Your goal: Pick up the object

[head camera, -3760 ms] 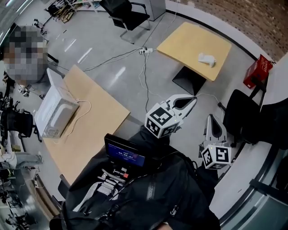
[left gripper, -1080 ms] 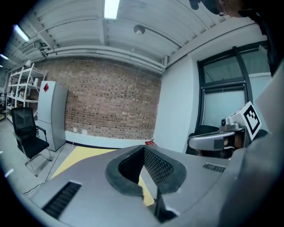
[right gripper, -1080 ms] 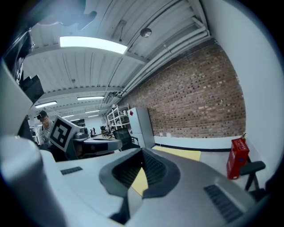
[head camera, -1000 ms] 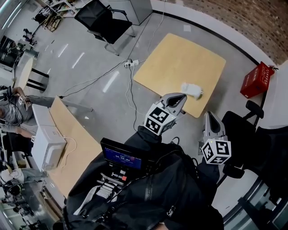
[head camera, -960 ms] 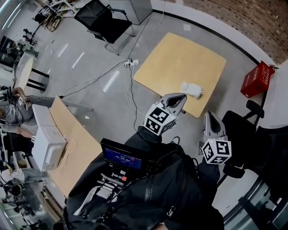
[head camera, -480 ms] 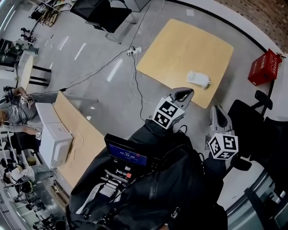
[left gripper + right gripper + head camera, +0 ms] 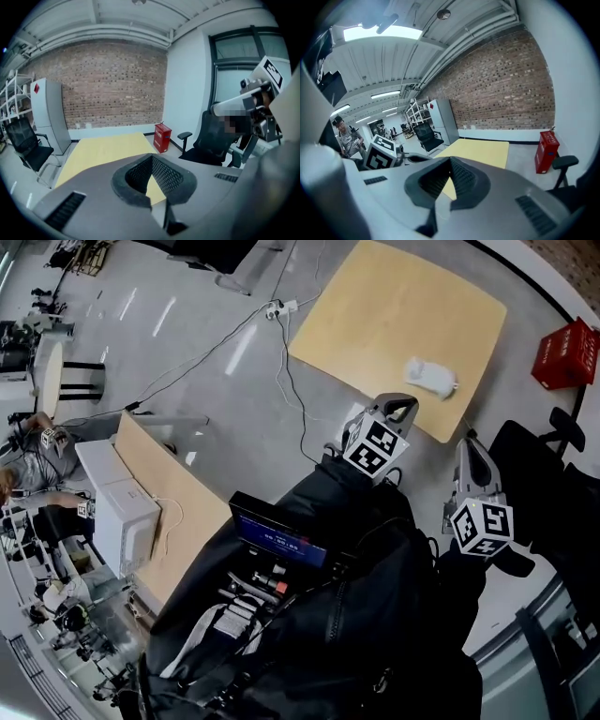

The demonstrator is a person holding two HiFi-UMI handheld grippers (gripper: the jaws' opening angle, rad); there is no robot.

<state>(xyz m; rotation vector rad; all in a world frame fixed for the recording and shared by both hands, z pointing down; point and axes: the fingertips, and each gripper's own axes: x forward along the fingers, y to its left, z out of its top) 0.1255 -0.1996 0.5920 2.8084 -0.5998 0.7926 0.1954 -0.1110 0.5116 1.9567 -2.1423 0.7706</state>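
A brick wall [image 7: 112, 84] faces a square wooden table [image 7: 394, 315] (grey floor [image 7: 216, 381] around).

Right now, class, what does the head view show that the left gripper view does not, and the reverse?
Only the head view shows a small white object, a white boxy appliance on a second desk, and a white power strip on the floor. Only the left gripper view shows the red-brown brick wall and a tall grey cabinet. Both show the square light wooden table where that object lies, the red crate and a black office chair.
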